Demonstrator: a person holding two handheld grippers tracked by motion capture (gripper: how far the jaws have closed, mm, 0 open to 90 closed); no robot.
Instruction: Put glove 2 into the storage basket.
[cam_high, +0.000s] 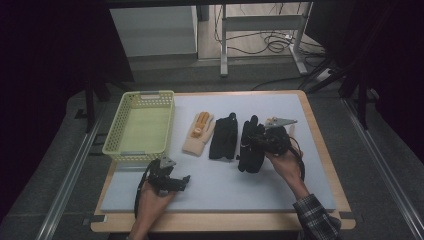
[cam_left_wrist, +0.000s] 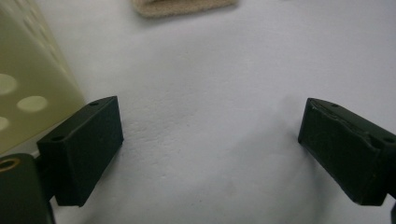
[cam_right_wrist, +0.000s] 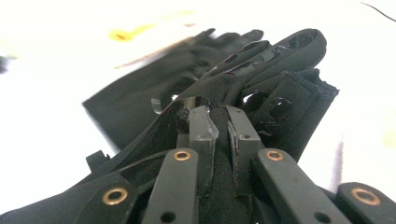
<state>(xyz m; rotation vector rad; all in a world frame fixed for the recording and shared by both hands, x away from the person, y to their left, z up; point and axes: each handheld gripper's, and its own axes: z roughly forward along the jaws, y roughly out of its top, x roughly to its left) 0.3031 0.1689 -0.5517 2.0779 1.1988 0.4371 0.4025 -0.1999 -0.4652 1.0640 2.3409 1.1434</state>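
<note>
On the right: glove pinched.
Right tongs (cam_right_wrist: 219, 126) clamp my black glove (cam_right_wrist: 280, 79) for lifting; left tongs (cam_left_wrist: 210, 149) idle, spread, near basket (cam_high: 140, 125).

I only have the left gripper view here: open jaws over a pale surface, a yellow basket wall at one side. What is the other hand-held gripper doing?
Observer: The right hand-held gripper is shut on a black glove.
Operator: Are there other gloves?
Observer: Yes, a second black glove lies flat on the mat beside it.
Operator: And that beige edge at my top?
Observer: It is the cuff of a beige glove with orange fingers, lying next to the basket.
</note>
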